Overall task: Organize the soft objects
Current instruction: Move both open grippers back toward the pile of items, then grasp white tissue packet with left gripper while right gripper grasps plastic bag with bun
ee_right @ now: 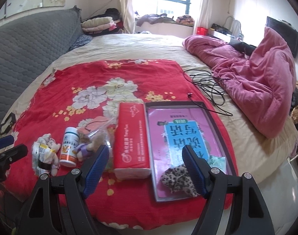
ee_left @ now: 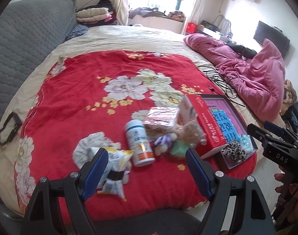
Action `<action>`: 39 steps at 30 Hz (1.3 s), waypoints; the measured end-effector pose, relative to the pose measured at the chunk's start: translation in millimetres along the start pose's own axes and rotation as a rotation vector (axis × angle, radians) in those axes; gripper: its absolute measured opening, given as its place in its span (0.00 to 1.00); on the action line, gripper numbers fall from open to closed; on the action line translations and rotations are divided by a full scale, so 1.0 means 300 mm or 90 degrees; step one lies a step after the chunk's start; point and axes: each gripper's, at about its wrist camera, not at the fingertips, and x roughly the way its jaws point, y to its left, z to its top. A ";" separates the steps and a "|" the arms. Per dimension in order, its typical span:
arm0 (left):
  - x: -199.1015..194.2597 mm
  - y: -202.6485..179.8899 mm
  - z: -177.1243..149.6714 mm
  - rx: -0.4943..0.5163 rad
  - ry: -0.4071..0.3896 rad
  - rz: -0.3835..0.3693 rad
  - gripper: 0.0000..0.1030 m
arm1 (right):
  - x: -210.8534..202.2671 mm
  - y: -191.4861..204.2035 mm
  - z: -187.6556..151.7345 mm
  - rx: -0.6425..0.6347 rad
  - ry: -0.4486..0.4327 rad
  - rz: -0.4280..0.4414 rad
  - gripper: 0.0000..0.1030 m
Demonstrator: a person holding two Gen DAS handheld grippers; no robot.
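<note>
A heap of small things lies on the red flowered blanket (ee_left: 80,90): a white cloth (ee_left: 86,146), a small plush with a yellow-white packet (ee_left: 115,168), a white bottle (ee_left: 139,145), a purple doll (ee_left: 164,143) and a pink packet (ee_left: 162,117). My left gripper (ee_left: 146,151) hovers open and empty over this heap. A red tissue pack (ee_right: 132,137) lies beside a shallow box (ee_right: 217,121), which holds a pink book (ee_right: 180,129) and a leopard-print fabric piece (ee_right: 176,180). My right gripper (ee_right: 145,148) hangs open and empty above the pack and box.
A black cable (ee_right: 209,86) coils on the beige sheet behind the box. A crumpled pink quilt (ee_right: 256,86) fills the bed's right side. A grey padded headboard (ee_right: 31,43) runs along the left. The bed's near edge is just below both grippers.
</note>
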 end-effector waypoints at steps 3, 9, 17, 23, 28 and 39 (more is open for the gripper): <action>-0.007 0.055 -0.028 -0.014 0.004 0.011 0.78 | 0.006 0.044 -0.002 -0.017 0.002 0.008 0.76; -0.004 0.173 -0.094 -0.055 0.023 0.026 0.78 | 0.035 0.107 -0.006 -0.030 0.004 0.032 0.76; 0.036 0.271 -0.162 -0.087 0.047 0.031 0.78 | 0.092 0.200 -0.024 -0.065 0.025 0.048 0.76; 0.118 0.323 -0.172 -0.114 0.060 0.022 0.78 | 0.123 0.217 -0.026 -0.072 0.035 0.049 0.76; 0.186 0.359 -0.159 -0.171 0.063 0.010 0.78 | 0.157 0.218 -0.022 -0.075 0.048 0.044 0.76; 0.310 0.366 -0.128 -0.200 0.084 -0.008 0.78 | 0.262 0.231 -0.020 -0.091 0.081 0.042 0.76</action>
